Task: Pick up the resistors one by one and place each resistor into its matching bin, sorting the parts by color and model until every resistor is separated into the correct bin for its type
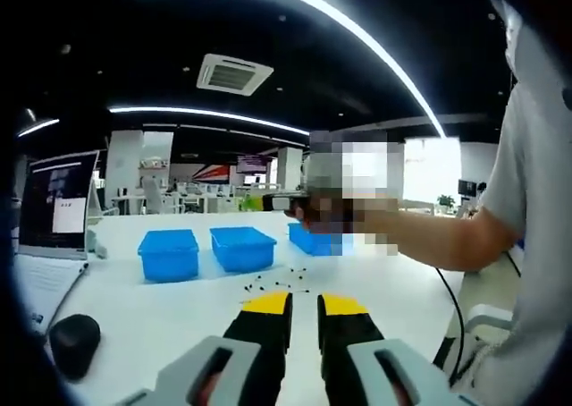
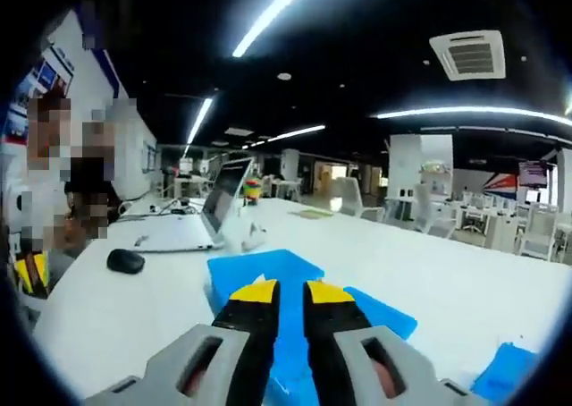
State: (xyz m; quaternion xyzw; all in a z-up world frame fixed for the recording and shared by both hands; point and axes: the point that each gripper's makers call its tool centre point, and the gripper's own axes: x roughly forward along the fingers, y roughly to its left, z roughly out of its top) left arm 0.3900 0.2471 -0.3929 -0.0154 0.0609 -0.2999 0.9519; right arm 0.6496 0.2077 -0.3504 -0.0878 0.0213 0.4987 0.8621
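Three blue bins stand in a row on the white table [image 1: 161, 312]: left bin [image 1: 168, 254], middle bin [image 1: 242, 248], right bin [image 1: 315, 241]. Small dark resistors [image 1: 277, 283] lie scattered in front of them. My left gripper [image 1: 305, 306] hovers short of the resistors, its yellow-tipped jaws a narrow gap apart with nothing between. A person's arm reaches in from the right, holding the right gripper [image 1: 284, 203] above the right bin. In the right gripper view my right gripper [image 2: 291, 291] hangs over a blue bin [image 2: 259, 270], jaws slightly apart and empty.
A laptop [image 1: 58, 205] and a black mouse [image 1: 73, 343] sit at the table's left end; both show again, laptop [image 2: 192, 223] and mouse [image 2: 125, 261]. Two more blue bins [image 2: 389, 312] [image 2: 505, 370] lie to the right. Office desks and chairs stand behind.
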